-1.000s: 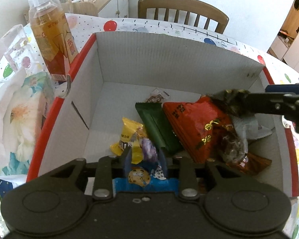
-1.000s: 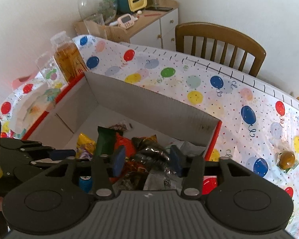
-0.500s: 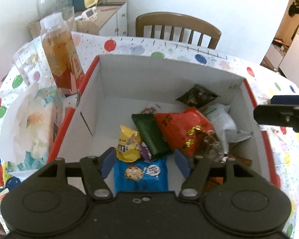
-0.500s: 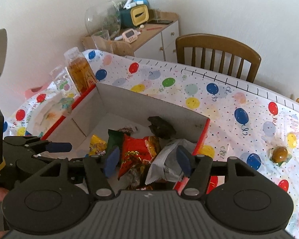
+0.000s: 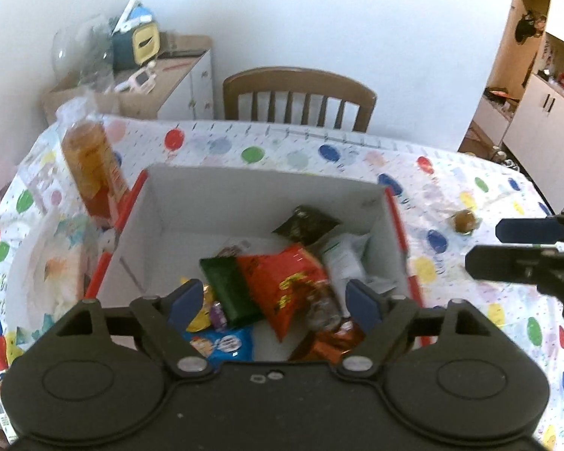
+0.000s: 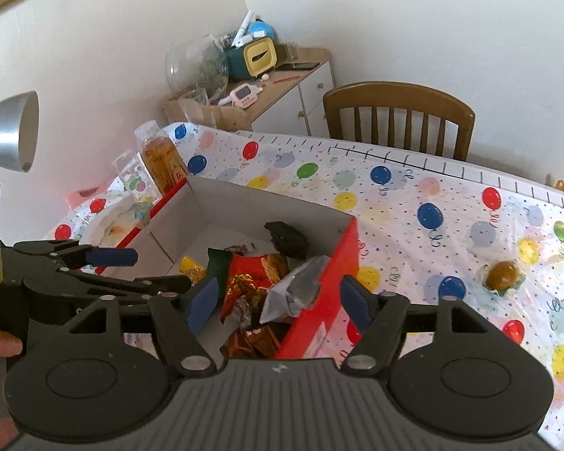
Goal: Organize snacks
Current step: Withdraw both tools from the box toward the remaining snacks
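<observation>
Both my left gripper (image 5: 270, 300) and right gripper (image 6: 278, 302) hang spread and empty; the round wrapped candy (image 6: 502, 274), out on the balloon tablecloth (image 6: 394, 203) beyond the box (image 6: 331, 263), looks light, slick, best pinched across its middle.

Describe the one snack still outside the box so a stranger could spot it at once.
Start at the red-edged cardboard box on the balloon tablecloth and look to its right. A small round brown sweet sits alone there on a green-edged wrapper. Every other snack is a flat packet inside the box.
</observation>
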`<state>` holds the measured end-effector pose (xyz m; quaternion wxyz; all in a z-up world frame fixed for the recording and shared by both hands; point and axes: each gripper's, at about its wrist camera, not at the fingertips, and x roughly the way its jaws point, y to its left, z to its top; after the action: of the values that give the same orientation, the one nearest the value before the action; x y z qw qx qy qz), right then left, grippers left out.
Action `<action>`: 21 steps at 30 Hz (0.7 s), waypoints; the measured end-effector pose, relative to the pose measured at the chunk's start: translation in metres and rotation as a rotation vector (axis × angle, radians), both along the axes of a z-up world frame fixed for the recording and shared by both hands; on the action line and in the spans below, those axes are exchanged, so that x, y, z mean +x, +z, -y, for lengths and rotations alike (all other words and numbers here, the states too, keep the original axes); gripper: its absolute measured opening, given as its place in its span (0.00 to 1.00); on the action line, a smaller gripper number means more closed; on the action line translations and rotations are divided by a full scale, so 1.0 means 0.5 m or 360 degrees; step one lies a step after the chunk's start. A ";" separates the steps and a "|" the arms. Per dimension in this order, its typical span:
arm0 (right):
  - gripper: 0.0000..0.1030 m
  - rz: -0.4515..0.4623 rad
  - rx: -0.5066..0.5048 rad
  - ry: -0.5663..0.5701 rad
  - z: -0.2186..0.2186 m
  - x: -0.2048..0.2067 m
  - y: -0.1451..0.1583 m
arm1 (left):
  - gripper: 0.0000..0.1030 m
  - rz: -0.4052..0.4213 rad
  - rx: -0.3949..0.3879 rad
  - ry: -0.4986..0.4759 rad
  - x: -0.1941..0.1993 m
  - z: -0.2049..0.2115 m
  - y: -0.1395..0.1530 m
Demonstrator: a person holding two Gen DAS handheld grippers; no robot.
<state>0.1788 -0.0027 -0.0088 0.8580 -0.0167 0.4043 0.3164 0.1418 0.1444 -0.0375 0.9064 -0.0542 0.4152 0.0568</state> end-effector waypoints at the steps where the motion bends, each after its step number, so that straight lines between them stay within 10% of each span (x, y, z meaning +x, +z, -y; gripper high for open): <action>1: 0.76 0.0006 0.0008 -0.0006 0.011 -0.001 0.002 | 0.81 0.0012 -0.0001 -0.0008 0.001 0.009 0.004; 21: 0.78 0.0047 -0.0051 -0.0190 0.286 0.044 -0.044 | 0.99 0.0101 -0.0033 -0.0153 0.098 0.226 -0.007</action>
<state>0.2009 -0.1459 -0.0307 0.8809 -0.0109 0.3969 0.2577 0.1907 0.0316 -0.0410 0.9202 -0.0453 0.3889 0.0073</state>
